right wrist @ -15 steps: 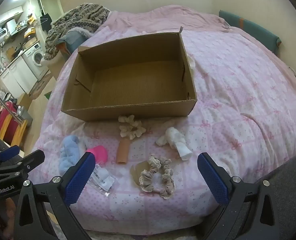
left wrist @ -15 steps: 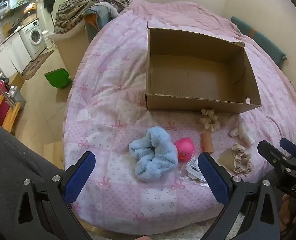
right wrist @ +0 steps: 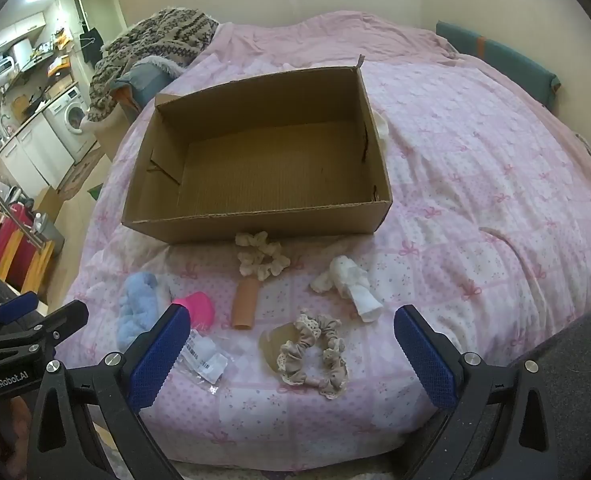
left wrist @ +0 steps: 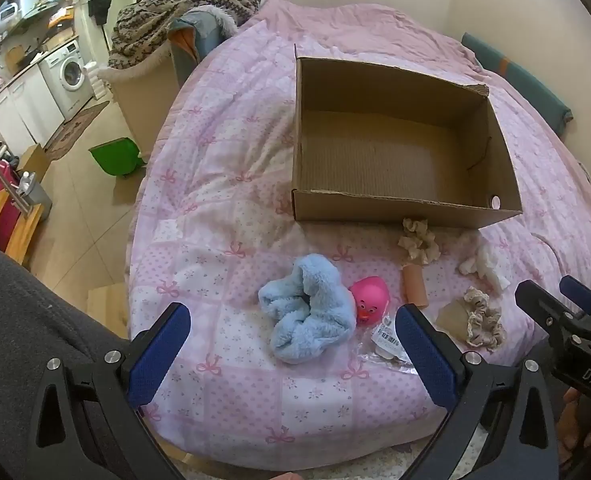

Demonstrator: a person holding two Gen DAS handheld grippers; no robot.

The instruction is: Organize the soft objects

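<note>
Bedroom, kitchen visible beyond. Work surface: soft pink quilted bedspread (right wrist: pixel 475 184) with bow print; yields under load.

Container: open brown cardboard box (right wrist: pixel 255 224), nothing inside, resting on bedspread beyond the items.

Items, all outside the box, on bedspread near its front wall:
- Fluffy light-blue plush cloth (left wrist: pixel 307 312), bunched. Judged light, fully compressible. Grip at the raised central fold.
- Pink rubber duck (left wrist: pixel 369 300), touching the blue cloth. Judged smooth, possibly slippery. Grip across the body.
- Beige lace-trimmed scrunchie (right wrist: pixel 315 350). Limp; pinch one side of the ring.
- Cream ruffled scrunchie (right wrist: pixel 261 256), just beside box wall. Same handling.
- White rolled sock (right wrist: pixel 349 286). Grip mid-roll.
- Tan cylindrical tube (right wrist: pixel 245 306). Material unclear; likely to roll.
- Clear plastic packet with barcode label (right wrist: pixel 205 354). Flat, slick; hard to lift from soft bedding.

Left gripper (left wrist: pixel 291 356): spread wide, holding nothing, above blue cloth.
Right gripper (right wrist: pixel 291 356): spread wide, holding nothing, above beige scrunchie.
</note>
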